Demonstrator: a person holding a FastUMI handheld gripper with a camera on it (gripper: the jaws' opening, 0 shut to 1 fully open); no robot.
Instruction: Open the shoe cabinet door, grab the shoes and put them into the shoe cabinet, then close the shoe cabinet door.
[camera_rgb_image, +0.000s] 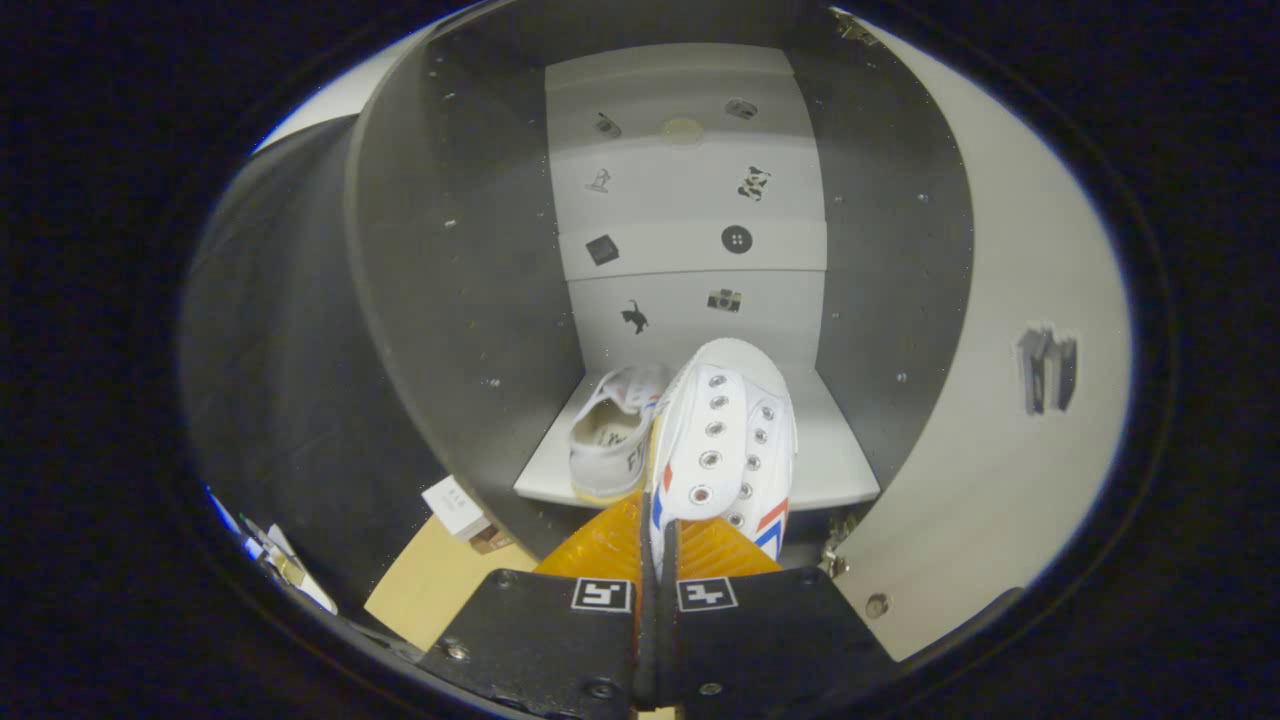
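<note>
A small box (455, 506) is noted lowest on the left, outside the shoe cabinet (455, 250), on a tan surface beside the cabinet's dark left wall. Inside, on the pale bottom shelf (840, 470), a first white shoe (610, 432) is seen already placed, lying left of centre with its opening turned toward the gripper. Immediately to its right, a second white shoe (725, 440) with red and blue side stripes is held by the gripper (660, 545); the fingers are pressed nearly together, pinching the shoe's side wall near the heel, and the toe is pointed into the cabinet toward the back panel. The two shoes are judged to be touching or very nearly so. The step in hand is judged to be the setting down of this second shoe. It would best be lowered level until the sole is borne by the shelf, kept slightly to the right so that the first shoe is not pushed, and released only once seated. Free shelf remains on the right, between the held shoe and the right wall. Farthest right, the open door (1000, 400) with its handle (1046, 370) is found swung wide, so a straight withdrawal over the shelf's front edge appears unobstructed.
</note>
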